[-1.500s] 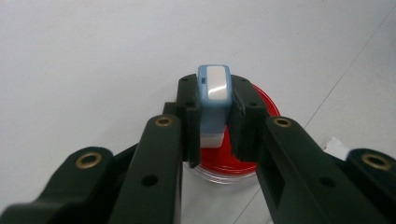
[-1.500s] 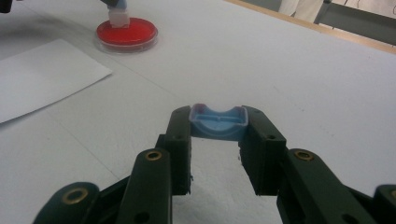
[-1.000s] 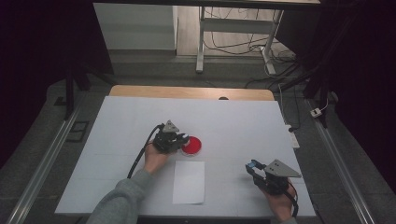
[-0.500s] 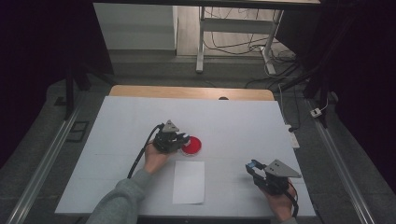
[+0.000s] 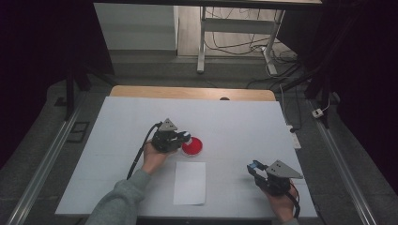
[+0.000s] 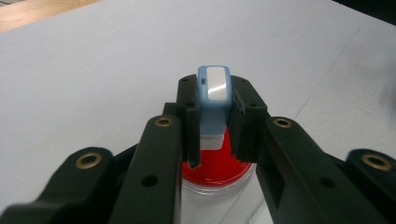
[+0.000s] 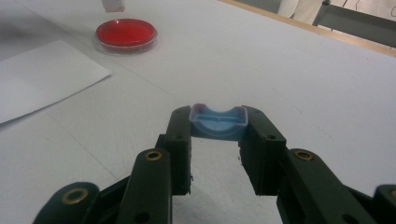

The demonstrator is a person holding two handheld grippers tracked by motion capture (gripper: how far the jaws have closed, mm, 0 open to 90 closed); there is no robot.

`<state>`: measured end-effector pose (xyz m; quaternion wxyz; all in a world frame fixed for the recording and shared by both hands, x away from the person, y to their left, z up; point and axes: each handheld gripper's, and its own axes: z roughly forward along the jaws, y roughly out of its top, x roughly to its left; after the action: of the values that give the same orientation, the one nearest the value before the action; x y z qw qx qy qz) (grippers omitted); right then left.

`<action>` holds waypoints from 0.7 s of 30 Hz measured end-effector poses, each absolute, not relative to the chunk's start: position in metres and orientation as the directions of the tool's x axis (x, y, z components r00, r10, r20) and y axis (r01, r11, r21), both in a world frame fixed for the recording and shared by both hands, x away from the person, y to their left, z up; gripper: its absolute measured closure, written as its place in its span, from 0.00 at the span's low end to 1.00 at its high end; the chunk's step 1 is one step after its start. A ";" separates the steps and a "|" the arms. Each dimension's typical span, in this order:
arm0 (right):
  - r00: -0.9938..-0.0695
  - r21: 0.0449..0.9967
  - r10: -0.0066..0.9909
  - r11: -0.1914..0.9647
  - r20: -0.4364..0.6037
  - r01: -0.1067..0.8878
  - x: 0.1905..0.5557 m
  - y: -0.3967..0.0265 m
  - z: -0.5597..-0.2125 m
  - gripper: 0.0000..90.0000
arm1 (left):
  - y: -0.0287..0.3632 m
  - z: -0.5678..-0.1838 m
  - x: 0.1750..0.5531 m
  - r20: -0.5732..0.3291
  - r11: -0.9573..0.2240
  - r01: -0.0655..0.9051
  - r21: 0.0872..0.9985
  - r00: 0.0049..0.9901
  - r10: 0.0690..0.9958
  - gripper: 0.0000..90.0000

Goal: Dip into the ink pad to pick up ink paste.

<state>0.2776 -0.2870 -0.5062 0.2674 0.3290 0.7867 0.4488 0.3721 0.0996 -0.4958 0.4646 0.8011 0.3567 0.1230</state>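
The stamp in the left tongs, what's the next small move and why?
Probably lower the stamp straight down into the red ink dish. The left tongs grip it upright just above the ink, with the blank paper lying nearby, likely awaiting the print.

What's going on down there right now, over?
Left gripper shut on a blue-and-white stamp, held over the red ink pad. Right gripper shut on a blue cap, parked aside. White paper unobstructed.

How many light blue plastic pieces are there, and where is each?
2. One blue stamp-like piece is held in the left tongs over the red dish; one blue cap-like piece is in the right tongs, away from the dish.
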 end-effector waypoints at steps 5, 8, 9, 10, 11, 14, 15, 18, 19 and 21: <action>-0.641 0.883 0.757 0.380 -0.127 0.274 0.277 -0.287 -0.505 0.72 | 0.104 -0.489 0.369 -0.146 -0.303 0.452 0.839 0.724 0.675 0.84; -0.642 0.883 0.756 0.381 -0.127 0.274 0.277 -0.287 -0.505 0.72 | 0.106 -0.485 0.366 -0.158 -0.298 0.454 0.840 0.730 0.665 0.84; -0.641 0.883 0.757 0.381 -0.127 0.274 0.277 -0.287 -0.505 0.72 | 0.107 -0.484 0.365 -0.159 -0.299 0.454 0.839 0.731 0.663 0.84; -0.641 0.883 0.757 0.381 -0.127 0.274 0.277 -0.287 -0.505 0.72 | 0.107 -0.483 0.364 -0.159 -0.300 0.452 0.840 0.733 0.661 0.84; -0.641 0.883 0.757 0.381 -0.127 0.274 0.277 -0.287 -0.505 0.72 | 0.107 -0.482 0.363 -0.158 -0.301 0.451 0.840 0.735 0.659 0.84; -0.641 0.883 0.757 0.381 -0.128 0.274 0.277 -0.287 -0.505 0.72 | 0.110 -0.479 0.360 -0.163 -0.300 0.448 0.842 0.742 0.651 0.84; -0.641 0.883 0.757 0.381 -0.128 0.274 0.277 -0.287 -0.505 0.72 | 0.111 -0.478 0.359 -0.162 -0.301 0.446 0.843 0.744 0.648 0.84; -0.642 0.883 0.756 0.382 -0.129 0.273 0.277 -0.287 -0.505 0.72 | 0.114 -0.474 0.356 -0.163 -0.307 0.439 0.845 0.756 0.634 0.84; -0.642 0.882 0.756 0.383 -0.129 0.274 0.277 -0.287 -0.506 0.72 | 0.114 -0.473 0.354 -0.158 -0.310 0.432 0.847 0.761 0.629 0.84; -0.643 0.884 0.755 0.380 -0.127 0.273 0.277 -0.287 -0.506 0.72 | 0.116 -0.470 0.352 -0.155 -0.312 0.423 0.851 0.770 0.619 0.84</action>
<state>0.2774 -0.2868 -0.5057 0.2678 0.3269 0.7864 0.4506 0.3519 0.1159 -0.4703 0.4890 0.8036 0.3240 0.1004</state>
